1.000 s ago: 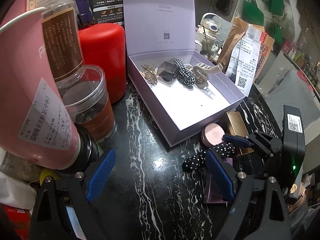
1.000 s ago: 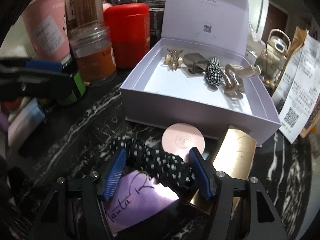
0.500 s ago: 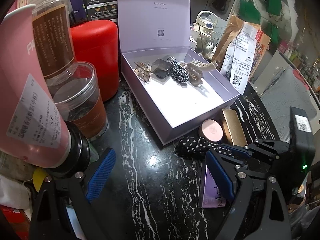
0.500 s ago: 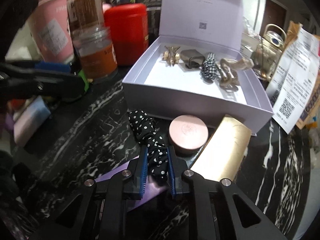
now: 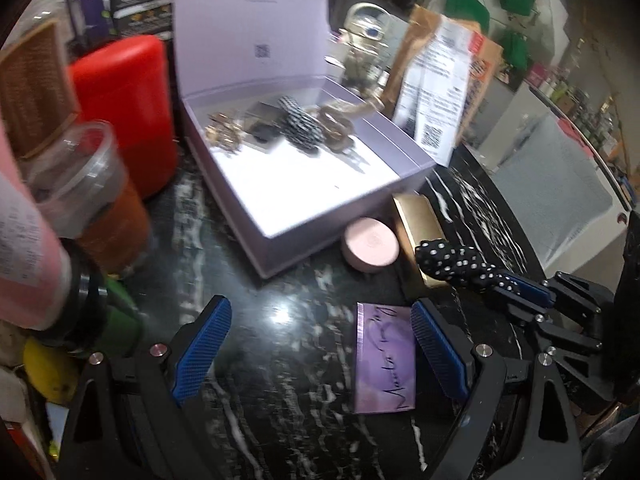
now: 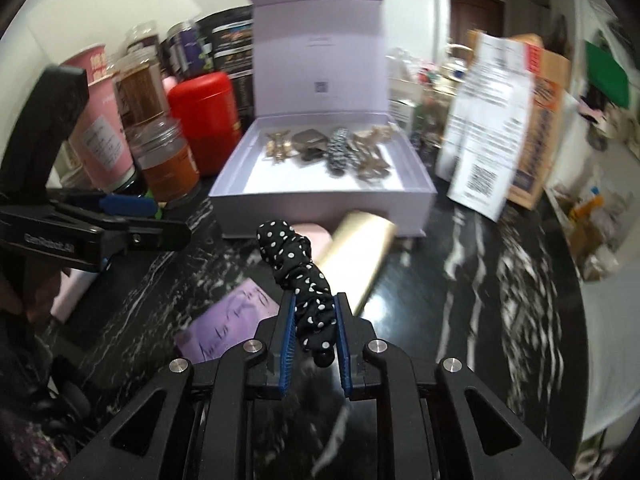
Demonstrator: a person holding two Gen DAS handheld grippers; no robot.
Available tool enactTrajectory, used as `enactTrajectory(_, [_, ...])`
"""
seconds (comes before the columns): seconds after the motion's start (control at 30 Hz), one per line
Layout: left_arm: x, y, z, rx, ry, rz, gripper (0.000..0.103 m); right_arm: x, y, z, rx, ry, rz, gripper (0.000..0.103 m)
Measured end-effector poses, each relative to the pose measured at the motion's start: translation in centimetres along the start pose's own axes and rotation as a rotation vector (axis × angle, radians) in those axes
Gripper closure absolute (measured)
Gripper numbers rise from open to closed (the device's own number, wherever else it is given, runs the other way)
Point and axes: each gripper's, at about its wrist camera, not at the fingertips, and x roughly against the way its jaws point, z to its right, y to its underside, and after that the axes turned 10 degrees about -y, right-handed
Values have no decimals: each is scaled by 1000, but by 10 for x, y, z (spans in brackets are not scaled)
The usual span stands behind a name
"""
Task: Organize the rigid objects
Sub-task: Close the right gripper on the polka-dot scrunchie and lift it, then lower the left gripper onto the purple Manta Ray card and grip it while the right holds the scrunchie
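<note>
Black polka-dot scrunchie pinched in your right gripper.
Left gripper gapes empty; purple card bears handwritten script, unreadable.

Surface: I note a black marble table with white veining, glossy with glare | Wall: I see pale wall, dark door | Storage: I see white cabinet, green bags hanging.

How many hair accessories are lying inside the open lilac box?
4, in a row along the back of the lilac box: a gold clip on the left, a dark clip, a checkered one and a beige claw clip on the right.
</note>
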Motion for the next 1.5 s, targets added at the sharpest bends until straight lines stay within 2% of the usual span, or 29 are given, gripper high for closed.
enactTrajectory(0.2, [-18, 12, 25, -64, 48, -49, 11, 15, 33, 12, -79, 22, -36, 85])
enactTrajectory(0.37, [-27, 21, 44, -122, 76, -60, 11, 9, 53, 23, -145, 11, -77, 85])
enactTrajectory(0.67, [-42, 30, 58, -201, 43, -65, 11, -10, 60, 28, -147, 5, -89, 82])
enactTrajectory(0.7, [-44, 31, 58, -205, 41, -67, 11, -13, 60, 28, -144, 5, -93, 81])
enactTrajectory(0.83, [-51, 31, 55, -188, 65, -99, 11, -18, 59, 26, -132, -1, -101, 61])
enactTrajectory(1.07, [-53, 35, 51, -170, 88, -103, 12, -25, 52, 26, -122, 11, -93, 61])
enactTrajectory(1.3, [-51, 41, 57, -206, 11, -78, 21, -32, 46, 25, -115, 19, -93, 61])
enactTrajectory(1.33, [-51, 42, 59, -214, -8, -71, 24, -32, 46, 24, -110, 22, -92, 61])
enactTrajectory(1.4, [-50, 43, 62, -238, -54, -48, 42, -34, 46, 22, -98, 30, -93, 61])
enactTrajectory(1.47, [-48, 43, 61, -235, -65, -40, 52, -35, 46, 20, -85, 44, -91, 64])
enactTrajectory(1.5, [-47, 42, 58, -226, -51, -42, 52, -35, 46, 18, -73, 47, -90, 70])
